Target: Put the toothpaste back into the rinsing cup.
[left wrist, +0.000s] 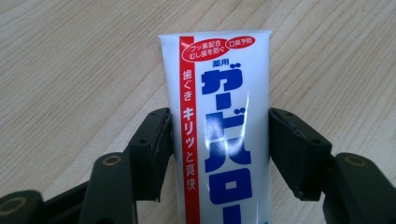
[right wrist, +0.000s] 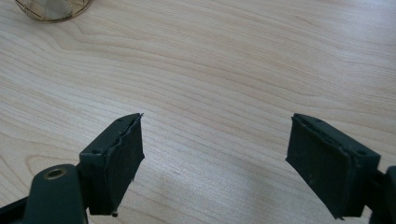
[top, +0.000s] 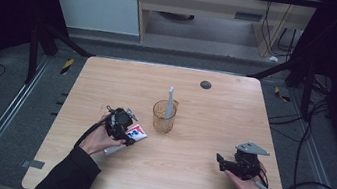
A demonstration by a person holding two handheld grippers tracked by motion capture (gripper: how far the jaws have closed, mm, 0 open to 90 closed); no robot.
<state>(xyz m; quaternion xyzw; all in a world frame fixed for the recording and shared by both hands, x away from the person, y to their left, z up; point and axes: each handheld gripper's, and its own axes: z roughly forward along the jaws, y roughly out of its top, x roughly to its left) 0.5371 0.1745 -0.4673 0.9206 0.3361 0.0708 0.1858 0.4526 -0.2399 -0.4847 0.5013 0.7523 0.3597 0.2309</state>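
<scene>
A white toothpaste tube (left wrist: 219,116) with blue and red print lies flat on the wooden table (top: 213,116). My left gripper (left wrist: 219,126) straddles it, one black pad at each long edge, and the tube looks unsqueezed. In the high view the left gripper (top: 129,135) sits over the toothpaste tube (top: 135,132), left of a clear amber cup (top: 163,118) holding a white toothbrush (top: 169,102). My right gripper (top: 220,162) rests near the table's front right. In its own view the right gripper (right wrist: 217,140) stands open with bare wood between its pads.
A small dark round disc (top: 205,84) sits near the table's far edge. The cup's base (right wrist: 51,8) shows at the top left of the right gripper view. Cables trail over the floor to the right of the table.
</scene>
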